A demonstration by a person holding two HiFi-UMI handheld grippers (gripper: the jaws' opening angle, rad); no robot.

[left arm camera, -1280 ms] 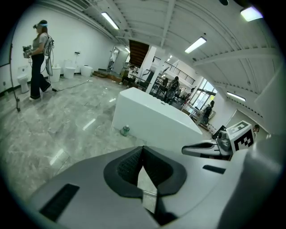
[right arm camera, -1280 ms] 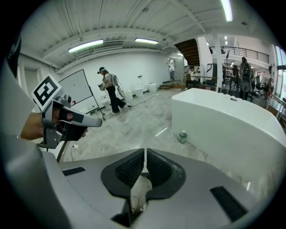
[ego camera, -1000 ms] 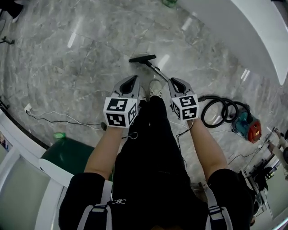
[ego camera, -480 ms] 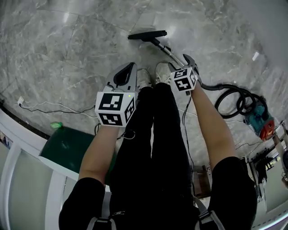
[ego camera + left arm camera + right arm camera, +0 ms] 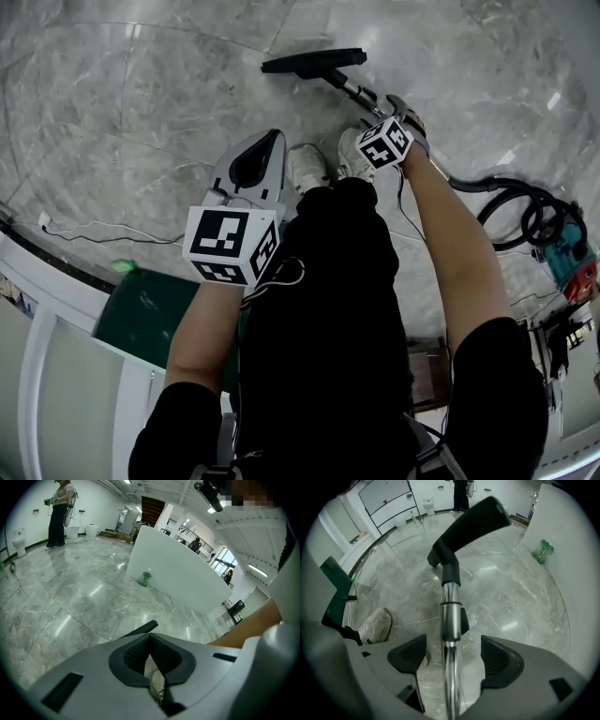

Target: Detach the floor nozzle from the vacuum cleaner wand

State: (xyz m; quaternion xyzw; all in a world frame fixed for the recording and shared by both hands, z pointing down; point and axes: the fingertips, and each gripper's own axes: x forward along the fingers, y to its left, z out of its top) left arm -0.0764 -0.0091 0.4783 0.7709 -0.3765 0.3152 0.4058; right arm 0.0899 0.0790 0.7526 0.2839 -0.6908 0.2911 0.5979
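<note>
The black floor nozzle (image 5: 314,62) lies on the marble floor at the top of the head view, joined to the chrome wand (image 5: 354,87) that slants down to the right. My right gripper (image 5: 389,105) points down over the wand. In the right gripper view the wand (image 5: 451,620) runs between the jaws toward the nozzle (image 5: 471,522). Those jaws are opening, and the pads (image 5: 408,656) stand clear of the tube on both sides. My left gripper (image 5: 267,142) hovers above the person's shoes, shut and empty (image 5: 151,641). The nozzle's tip (image 5: 143,628) peeks over it.
The black hose (image 5: 520,211) coils to the teal and red vacuum body (image 5: 574,258) at the right. White shoes (image 5: 307,167) stand just left of the wand. A green bottle (image 5: 543,550) sits by a white curved wall (image 5: 178,573). A cable (image 5: 94,230) trails at the left.
Both grippers have sunk toward the floor. The right one has swung down onto the wand, and its jaws have gone from shut to wide apart around the tube.
</note>
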